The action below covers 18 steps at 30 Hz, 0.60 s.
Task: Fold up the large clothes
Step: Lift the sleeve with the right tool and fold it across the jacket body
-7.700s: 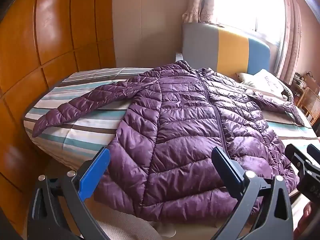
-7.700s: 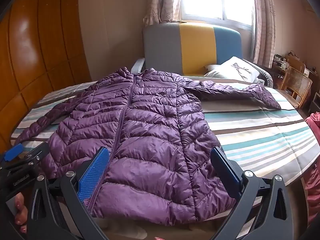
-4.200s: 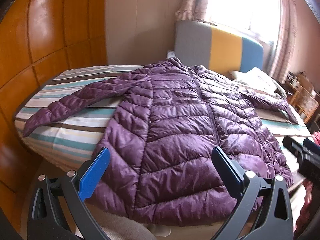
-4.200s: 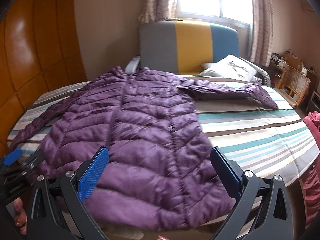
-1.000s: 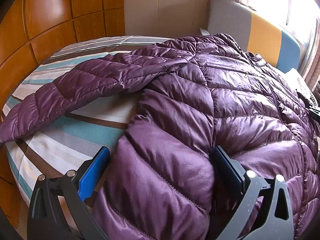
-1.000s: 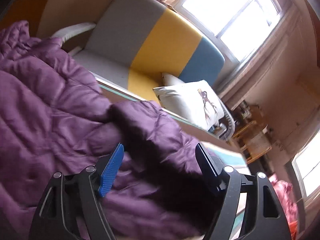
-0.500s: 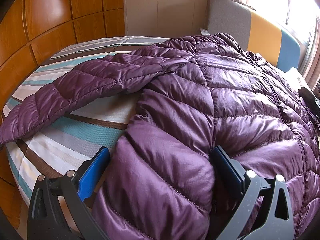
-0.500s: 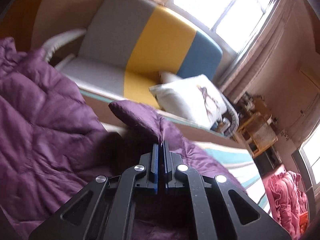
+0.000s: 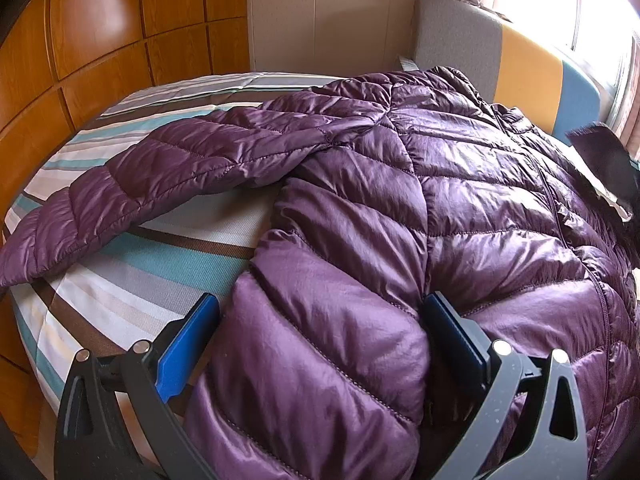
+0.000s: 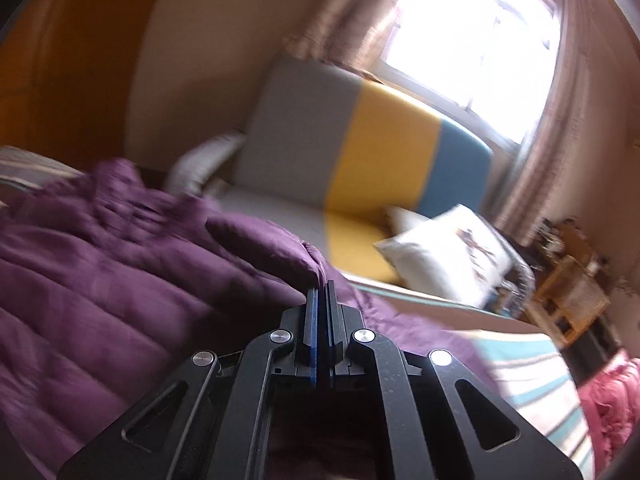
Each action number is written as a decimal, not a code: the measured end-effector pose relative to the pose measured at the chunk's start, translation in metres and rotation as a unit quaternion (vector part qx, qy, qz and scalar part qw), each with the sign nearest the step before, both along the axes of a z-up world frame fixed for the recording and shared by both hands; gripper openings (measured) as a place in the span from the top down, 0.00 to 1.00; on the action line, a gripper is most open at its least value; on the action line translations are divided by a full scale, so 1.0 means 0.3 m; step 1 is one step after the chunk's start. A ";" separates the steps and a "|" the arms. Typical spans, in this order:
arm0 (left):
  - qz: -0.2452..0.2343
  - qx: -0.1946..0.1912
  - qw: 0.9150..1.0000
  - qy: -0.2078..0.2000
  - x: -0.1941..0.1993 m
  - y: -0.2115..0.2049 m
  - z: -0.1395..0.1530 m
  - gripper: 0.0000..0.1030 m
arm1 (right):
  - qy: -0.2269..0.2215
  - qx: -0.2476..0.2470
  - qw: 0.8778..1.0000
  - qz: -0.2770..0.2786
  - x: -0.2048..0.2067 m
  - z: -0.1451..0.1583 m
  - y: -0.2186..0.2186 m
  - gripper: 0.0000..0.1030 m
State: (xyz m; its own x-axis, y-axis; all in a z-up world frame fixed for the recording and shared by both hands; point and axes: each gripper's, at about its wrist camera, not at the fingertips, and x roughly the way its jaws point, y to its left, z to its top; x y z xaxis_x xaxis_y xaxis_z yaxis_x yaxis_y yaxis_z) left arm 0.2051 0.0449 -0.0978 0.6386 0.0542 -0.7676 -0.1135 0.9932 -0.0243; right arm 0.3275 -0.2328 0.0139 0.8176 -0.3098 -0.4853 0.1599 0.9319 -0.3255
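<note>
A bedroom with wood-panelled walls and a bright window (image 10: 476,36); a grey, yellow and blue sofa (image 10: 360,152) stands beyond the far edge of the bed (image 9: 120,276). On the striped cover lies the purple puffer jacket (image 9: 400,220), front up, its long axis running from the near edge toward the sofa, one sleeve (image 9: 168,176) stretched toward the bed's left edge.

The left gripper (image 9: 320,340) sits at the near edge, its fingers (image 9: 188,344) spread wide with the jacket's hem corner bulging between them, not squeezed. The right gripper (image 10: 320,304), at the far right side, has its fingers pressed together, pinching the other sleeve (image 10: 272,252) near its end. That sleeve must go leftward across the body, so the right hand is the one placed to carry it.

Only the right view shows the pinch; the left view shows just a dark flap at its right border, but the whole left sleeve flat.
</note>
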 end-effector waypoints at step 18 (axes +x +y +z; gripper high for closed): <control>0.000 0.002 1.000 0.002 0.001 0.001 -0.004 0.02 | 0.162 0.073 0.957 0.229 0.048 -0.195 0.514 0.81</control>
